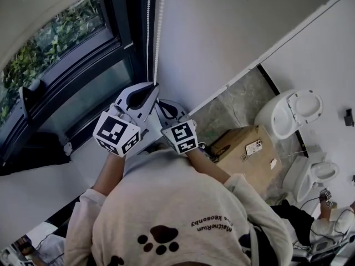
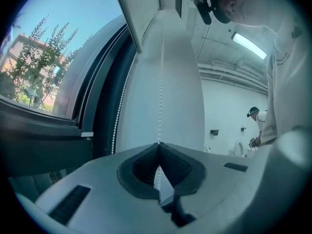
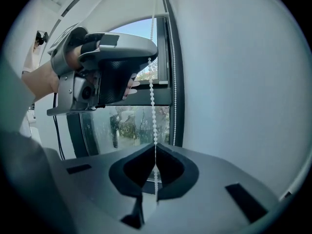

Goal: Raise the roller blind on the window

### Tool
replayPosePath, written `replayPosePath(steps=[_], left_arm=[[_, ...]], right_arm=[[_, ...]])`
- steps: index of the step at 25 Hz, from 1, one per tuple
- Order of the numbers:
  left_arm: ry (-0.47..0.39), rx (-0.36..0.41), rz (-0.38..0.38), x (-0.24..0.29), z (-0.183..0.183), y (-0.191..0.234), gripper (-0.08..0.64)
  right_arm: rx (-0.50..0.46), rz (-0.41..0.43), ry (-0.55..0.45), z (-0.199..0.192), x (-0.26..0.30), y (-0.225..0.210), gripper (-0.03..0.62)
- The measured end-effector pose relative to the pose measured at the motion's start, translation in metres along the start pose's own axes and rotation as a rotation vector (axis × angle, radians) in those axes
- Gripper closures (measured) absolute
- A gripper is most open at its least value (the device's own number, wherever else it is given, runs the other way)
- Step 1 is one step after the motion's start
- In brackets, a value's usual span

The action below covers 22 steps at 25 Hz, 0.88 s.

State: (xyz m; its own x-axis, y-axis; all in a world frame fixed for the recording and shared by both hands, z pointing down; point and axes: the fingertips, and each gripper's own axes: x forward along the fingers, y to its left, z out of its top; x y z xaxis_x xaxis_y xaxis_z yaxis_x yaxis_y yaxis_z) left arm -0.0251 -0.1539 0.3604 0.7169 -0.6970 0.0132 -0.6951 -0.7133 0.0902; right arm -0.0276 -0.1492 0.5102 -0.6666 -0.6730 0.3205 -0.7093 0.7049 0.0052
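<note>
Left tongs [image 2: 158, 146] and right tongs [image 3: 155, 146] clamped shut, left higher.

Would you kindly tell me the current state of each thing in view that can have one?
left hand-held gripper, shut on the bead chain, above the right one.
right hand-held gripper, shut on the same strand.
bead chain, gripped strand straight and taut; the other strand hangs free.
window, glass uncovered where visible.
cardboard box, closed.
</note>
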Motion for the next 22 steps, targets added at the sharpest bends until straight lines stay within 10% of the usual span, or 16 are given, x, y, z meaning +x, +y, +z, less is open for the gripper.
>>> replayPosePath(steps=[10, 22], left_arm=[[-0.018, 0.007, 0.004, 0.001, 0.001, -0.001, 0.552], [-0.023, 0.003, 0.000, 0.000, 0.000, -0.002, 0.552]], right_arm=[[0.011, 0.025, -0.026, 0.014, -0.016, 0.005, 0.499], [0.036, 0.001, -0.312, 0.147, -0.085, 0.004, 0.471]])
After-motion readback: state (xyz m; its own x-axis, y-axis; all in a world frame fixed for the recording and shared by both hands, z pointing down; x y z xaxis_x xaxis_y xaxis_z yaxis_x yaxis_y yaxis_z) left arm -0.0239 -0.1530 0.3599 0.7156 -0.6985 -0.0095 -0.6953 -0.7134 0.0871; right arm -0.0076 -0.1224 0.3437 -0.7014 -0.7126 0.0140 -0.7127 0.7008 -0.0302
